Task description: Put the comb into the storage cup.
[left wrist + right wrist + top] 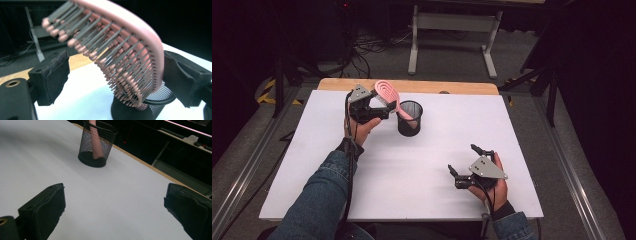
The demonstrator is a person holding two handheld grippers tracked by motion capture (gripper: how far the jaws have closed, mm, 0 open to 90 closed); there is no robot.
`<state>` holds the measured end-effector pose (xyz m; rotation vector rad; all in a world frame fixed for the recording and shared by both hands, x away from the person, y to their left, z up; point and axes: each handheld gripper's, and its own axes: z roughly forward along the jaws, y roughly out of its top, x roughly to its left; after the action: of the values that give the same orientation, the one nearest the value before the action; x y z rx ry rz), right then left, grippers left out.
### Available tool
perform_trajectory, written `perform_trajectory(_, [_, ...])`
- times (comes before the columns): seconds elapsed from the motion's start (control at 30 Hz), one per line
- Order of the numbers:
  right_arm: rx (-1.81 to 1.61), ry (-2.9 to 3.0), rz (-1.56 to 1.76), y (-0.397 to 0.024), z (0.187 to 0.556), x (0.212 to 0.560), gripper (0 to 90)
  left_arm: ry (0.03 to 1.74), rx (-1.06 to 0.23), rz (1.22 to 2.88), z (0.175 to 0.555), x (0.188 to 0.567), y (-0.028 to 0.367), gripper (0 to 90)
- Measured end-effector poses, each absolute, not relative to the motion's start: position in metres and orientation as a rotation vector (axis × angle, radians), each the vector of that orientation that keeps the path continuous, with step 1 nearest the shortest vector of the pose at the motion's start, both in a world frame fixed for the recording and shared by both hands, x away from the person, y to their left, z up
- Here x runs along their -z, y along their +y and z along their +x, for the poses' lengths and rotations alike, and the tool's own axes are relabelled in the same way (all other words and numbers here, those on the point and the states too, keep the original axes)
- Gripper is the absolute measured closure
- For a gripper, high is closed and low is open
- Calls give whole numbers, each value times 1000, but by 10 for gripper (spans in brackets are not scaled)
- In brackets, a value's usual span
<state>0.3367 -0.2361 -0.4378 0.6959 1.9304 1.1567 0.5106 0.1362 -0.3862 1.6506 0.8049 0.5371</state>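
Pink hairbrush (140,45) handle-down in black mesh cup (409,118); both grippers' fingers wide, holding nothing.

Hairbrush (120,50) handle hidden inside the mesh cup (140,107) — bristle tips blurred

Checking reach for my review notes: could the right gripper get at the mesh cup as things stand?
Probably yes: the right gripper stands open, and bare table lies between it and the mesh cup. The pink brush and left gripper crowd its far side.
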Motion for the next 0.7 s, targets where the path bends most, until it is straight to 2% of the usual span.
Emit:
perform_trajectory(0.3, [-1159,1929,693,-236,336,437,41,791,-579,1650,506,381,141,73])
perform_trajectory(0.7, [-1162,1925,689,-235,335,436,41,771,-650,1685,498,374,148,64])
